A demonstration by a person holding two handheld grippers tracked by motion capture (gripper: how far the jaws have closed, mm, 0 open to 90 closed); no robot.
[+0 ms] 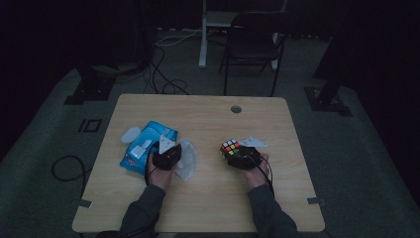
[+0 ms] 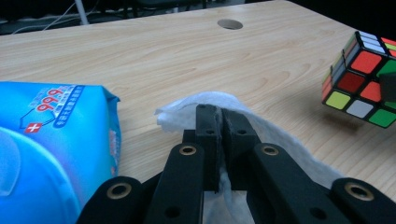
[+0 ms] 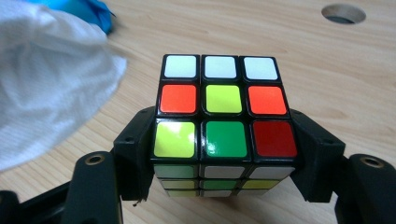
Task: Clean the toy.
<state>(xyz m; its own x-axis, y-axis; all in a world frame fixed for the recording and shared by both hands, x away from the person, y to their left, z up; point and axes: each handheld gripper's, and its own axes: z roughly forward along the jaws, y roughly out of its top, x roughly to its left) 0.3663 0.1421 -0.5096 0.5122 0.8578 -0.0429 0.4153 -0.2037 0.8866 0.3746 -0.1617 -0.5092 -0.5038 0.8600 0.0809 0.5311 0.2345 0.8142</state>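
Clearly, the left gripper has its jaws pressed together on a white wet wipe, whose folded edge arches over the jaw tips and drapes down to the wooden table. From above, the left gripper sits beside the wipe, which lies crumpled on the tabletop. Just to the left of it lies a blue pack of wipes, flat on the table, with red and white print on its wrapper; its white flap shows on top in the high view, and what remains inside cannot be seen.

The right gripper is clamped on a puzzle cube, one jaw against each side of its lowest layer. The cube is held above the right half of the table, well apart from the pack. A round hole sits near the far edge.
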